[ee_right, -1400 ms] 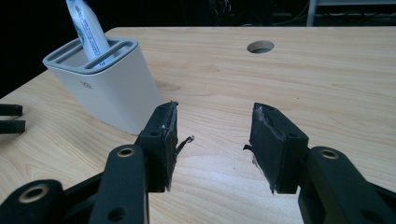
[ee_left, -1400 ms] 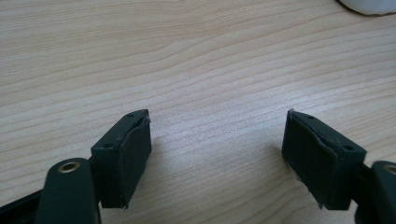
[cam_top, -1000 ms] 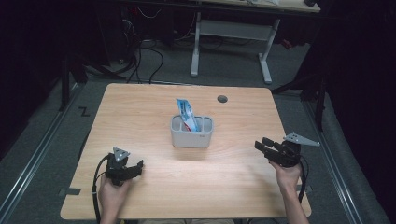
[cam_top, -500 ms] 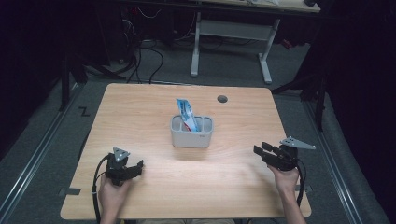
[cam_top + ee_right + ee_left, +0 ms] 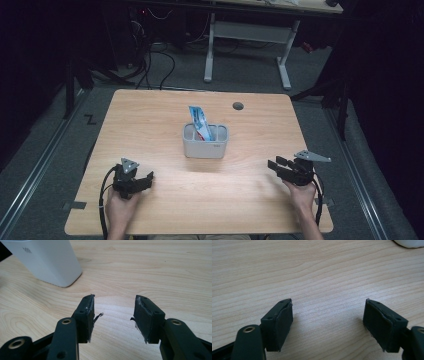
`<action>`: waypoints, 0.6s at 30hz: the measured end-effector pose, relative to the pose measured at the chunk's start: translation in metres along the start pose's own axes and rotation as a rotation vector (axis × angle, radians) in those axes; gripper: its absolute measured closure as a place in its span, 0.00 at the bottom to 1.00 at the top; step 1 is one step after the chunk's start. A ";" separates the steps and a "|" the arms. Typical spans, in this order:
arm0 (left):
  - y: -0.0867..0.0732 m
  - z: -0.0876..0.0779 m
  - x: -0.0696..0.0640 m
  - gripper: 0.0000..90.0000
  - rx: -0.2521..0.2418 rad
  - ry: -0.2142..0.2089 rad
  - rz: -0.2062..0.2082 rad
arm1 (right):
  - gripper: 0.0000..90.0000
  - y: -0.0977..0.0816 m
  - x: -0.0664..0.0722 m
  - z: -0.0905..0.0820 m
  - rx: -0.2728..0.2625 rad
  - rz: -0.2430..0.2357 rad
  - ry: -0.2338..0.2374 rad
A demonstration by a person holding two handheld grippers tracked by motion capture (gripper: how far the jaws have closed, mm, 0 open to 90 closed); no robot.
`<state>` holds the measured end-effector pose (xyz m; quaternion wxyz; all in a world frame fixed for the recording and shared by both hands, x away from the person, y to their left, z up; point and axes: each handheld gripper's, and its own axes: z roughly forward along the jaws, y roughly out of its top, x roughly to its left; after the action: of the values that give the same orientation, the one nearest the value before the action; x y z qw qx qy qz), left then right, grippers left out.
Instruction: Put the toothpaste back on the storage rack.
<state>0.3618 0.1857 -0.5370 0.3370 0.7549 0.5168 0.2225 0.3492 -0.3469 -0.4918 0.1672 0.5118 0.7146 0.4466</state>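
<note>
Fingers of the left gripper point(image 5: 146, 179) and right gripper point(image 5: 274, 165) stand apart, holding nothing. The blue-and-white packet point(image 5: 199, 121) stands tilted in the grey caddy point(image 5: 205, 147) at table point(image 5: 150, 120) centre, at 12 o'clock from the hands. Judged light, thin and crushable; pinch its exposed upper edge. Against the earlier frame, the right gripper sits slightly nearer the person; the caddy is unmoved.

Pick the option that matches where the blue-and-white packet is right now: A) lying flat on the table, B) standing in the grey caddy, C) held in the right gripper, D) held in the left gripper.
B: the packet sticks up out of the grey caddy at the table's middle, while the left gripper and the right gripper have nothing between their jaws.
</note>
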 end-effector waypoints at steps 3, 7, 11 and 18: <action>0.000 0.000 0.000 0.27 0.001 0.000 0.000 | 0.57 -0.003 0.001 0.003 0.011 0.003 -0.001; 0.000 0.000 0.000 0.27 0.000 0.000 -0.001 | 0.57 -0.010 0.000 0.007 0.022 0.016 0.000; 0.000 0.000 0.000 0.27 0.000 0.000 -0.001 | 0.57 -0.013 0.000 0.010 0.030 0.016 0.000; 0.000 0.000 0.000 0.27 0.000 0.000 -0.001 | 0.57 -0.021 0.000 0.017 0.051 0.007 -0.012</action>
<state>0.3617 0.1855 -0.5370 0.3374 0.7546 0.5171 0.2222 0.3485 -0.3403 -0.5176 0.1566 0.5212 0.7229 0.4256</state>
